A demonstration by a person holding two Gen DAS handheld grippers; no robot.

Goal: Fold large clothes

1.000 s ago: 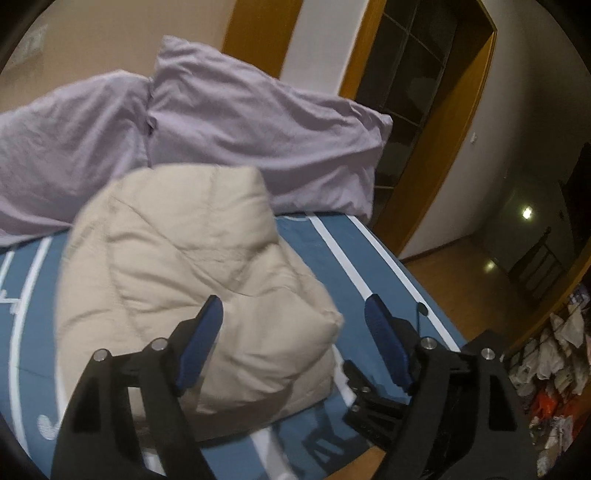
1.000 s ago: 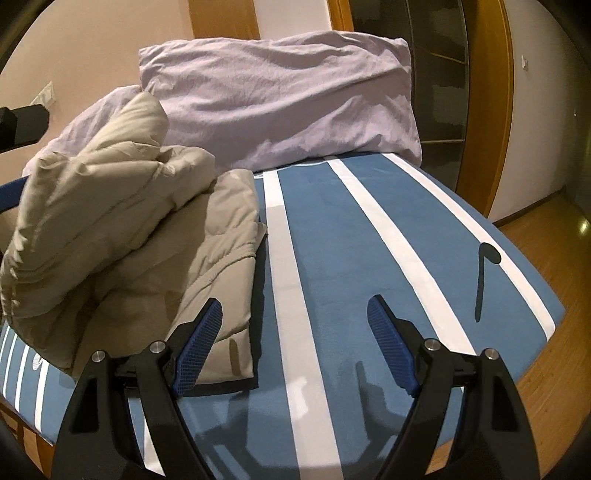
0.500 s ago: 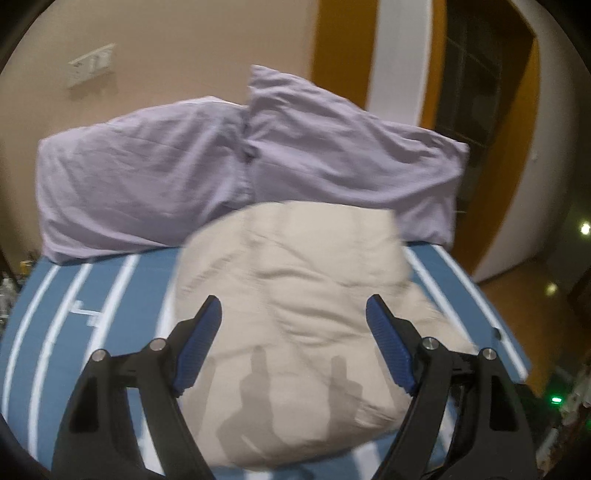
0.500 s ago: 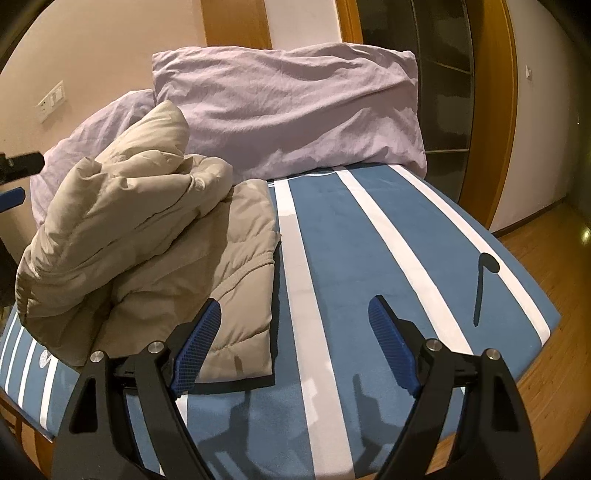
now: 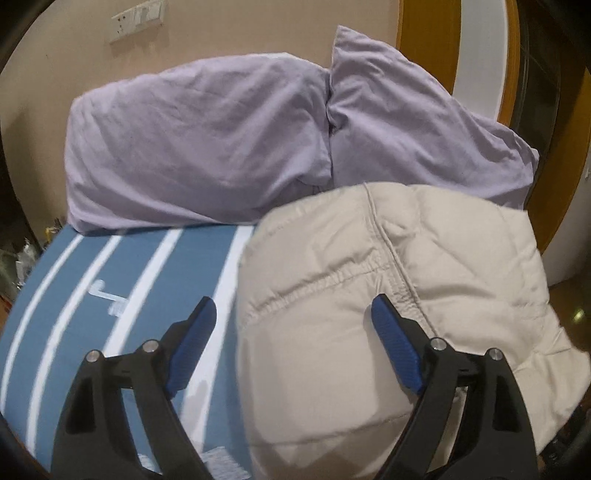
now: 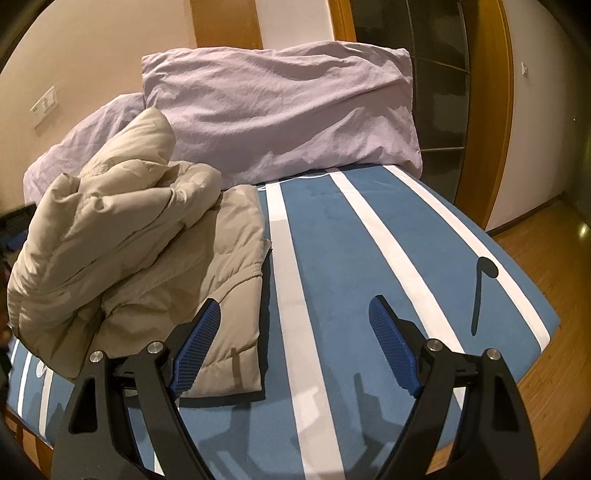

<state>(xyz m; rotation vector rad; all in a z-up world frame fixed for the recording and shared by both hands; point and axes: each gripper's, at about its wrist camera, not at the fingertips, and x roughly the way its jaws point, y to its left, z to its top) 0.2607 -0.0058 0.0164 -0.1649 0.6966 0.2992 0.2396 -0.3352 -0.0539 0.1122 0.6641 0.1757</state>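
Left wrist view: blue bedding with white stripes [image 5: 177, 258] is seen at the lower left of the frame. Two purple pillows [image 5: 207, 147] are leaned on the wall across the top. A beige puffy jacket [image 5: 388, 277] is piled on the right half, touching the pillows behind it. At the bottom, the left gripper [image 5: 293, 345] is held low over the jacket's left edge. Its jaws are opening, and its blue pads [image 5: 192, 343] are spread wide. The jacket is seen between them, but it is not pinched. A light switch plate [image 5: 138, 18] is fixed to the wall at the upper left.

In the right wrist view, the same jacket [image 6: 122, 236] is bunched up on the left, with a flat folded part laid beside the heap. The pillows [image 6: 280, 110] are seen at the top. The striped bedding [image 6: 332, 258] fills the middle and right, and a dark music note shape [image 6: 484, 288] is printed near its right edge. The right gripper [image 6: 295, 345] is held at the bottom with its jaws spread wide; only bedding is seen between them. A wooden floor [image 6: 546, 266] is seen at the far right.
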